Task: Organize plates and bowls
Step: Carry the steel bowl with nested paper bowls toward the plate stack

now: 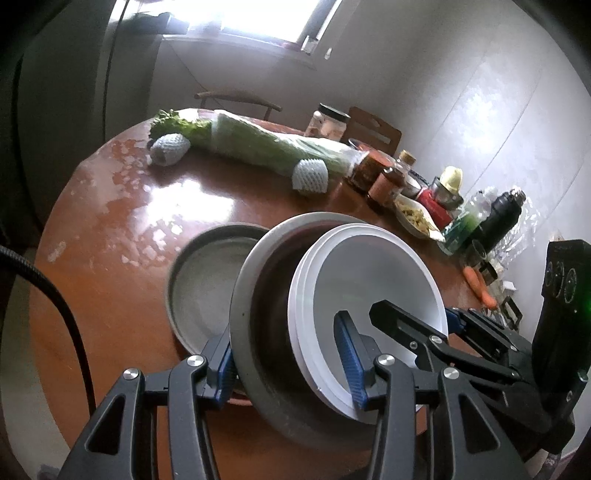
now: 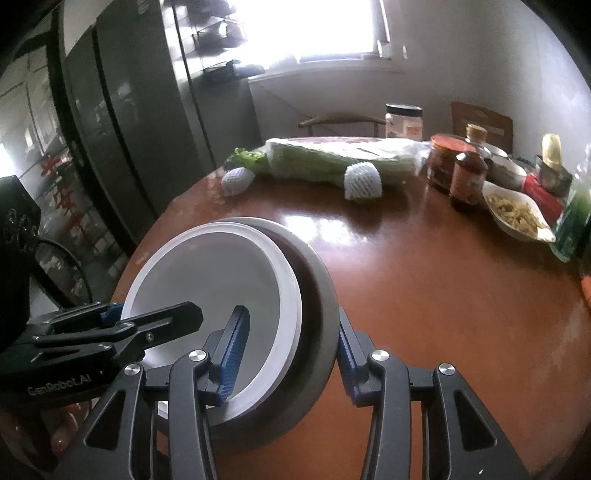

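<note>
1. The left gripper [image 1: 291, 354] is clamped on a stack of dishes [image 1: 332, 295]: one blue pad sits outside the grey rim, the other inside against the white plates
2. The right gripper [image 2: 291, 350] is clamped on the same stack from the other side – one pad inside the white plates [image 2: 207, 280], one outside the grey bowl [image 2: 317, 295]
3. The stack is a grey bowl with a dark inside and several white plates nested in it; it is tilted, held between both grippers above the near edge of the table [image 1: 110, 277]
4. In the left wrist view the right gripper reaches into the white plates from the right; in the right wrist view the left gripper does so from the left
5. A second grey dish [image 1: 203, 284] lies flat on the table just behind and left of the held stack; the left gripper's outer finger hides its near rim
6. Further back lies a long wrapped cabbage [image 1: 266, 147], with two items in white foam net [image 1: 170, 149] [image 1: 310, 179] beside it
7. Along the right side of the table – jars [image 1: 386, 184], a bowl of food [image 1: 415, 221], a dark flask [image 1: 502, 214], a green bottle [image 1: 465, 225] and carrots [image 1: 480, 286]
8. A tall lidded jar [image 2: 402, 120] stands at the far edge, and a chair [image 2: 343, 120] is behind the table below a bright window [image 2: 314, 26]
</note>
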A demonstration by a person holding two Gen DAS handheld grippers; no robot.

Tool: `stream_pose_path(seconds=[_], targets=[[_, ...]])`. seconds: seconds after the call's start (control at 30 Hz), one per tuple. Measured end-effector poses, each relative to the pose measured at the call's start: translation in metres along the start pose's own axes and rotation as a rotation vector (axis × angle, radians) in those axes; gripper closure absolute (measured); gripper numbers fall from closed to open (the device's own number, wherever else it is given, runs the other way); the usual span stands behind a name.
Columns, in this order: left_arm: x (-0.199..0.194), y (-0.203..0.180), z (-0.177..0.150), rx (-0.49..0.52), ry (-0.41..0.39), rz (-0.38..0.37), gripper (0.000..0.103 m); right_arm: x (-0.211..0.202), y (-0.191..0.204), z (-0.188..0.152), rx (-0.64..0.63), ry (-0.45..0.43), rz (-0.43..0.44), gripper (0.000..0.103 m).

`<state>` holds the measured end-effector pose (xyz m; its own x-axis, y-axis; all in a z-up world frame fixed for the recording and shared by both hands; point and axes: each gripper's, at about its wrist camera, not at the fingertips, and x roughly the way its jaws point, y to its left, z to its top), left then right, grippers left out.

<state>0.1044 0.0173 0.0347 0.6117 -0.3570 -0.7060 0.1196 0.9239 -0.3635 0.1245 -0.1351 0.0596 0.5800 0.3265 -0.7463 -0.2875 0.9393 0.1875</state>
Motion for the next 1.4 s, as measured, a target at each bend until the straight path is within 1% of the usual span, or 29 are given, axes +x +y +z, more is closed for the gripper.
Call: stream_pose_path(seconds=[0.33,0.53,0.77,1.03,1.4], targets=[[-0.006,0.018,0.021,-0.01,-0.012,0.028,0.055,0.014,0.019,0.028,-0.023,-0.001,0.01,0.057],[-0.005,0.031,0.028,-0.023,-0.01,0.043,0.055,0.028,0.026,0.038,-0.034,0.01,0.016,0.057],[-0.002,0.042,0.03,-0.037,-0.003,0.05,0.055,0.039,0.032,0.041,-0.042,0.028,0.024,0.057],[0.007,0.047,0.026,-0.051,0.008,0.05,0.055,0.049,0.032,0.037,-0.04,0.053,0.022,0.057],[0.015,0.047,0.024,-0.05,0.022,0.055,0.055,0.054,0.029,0.034,-0.036,0.067,0.018,0.057]])
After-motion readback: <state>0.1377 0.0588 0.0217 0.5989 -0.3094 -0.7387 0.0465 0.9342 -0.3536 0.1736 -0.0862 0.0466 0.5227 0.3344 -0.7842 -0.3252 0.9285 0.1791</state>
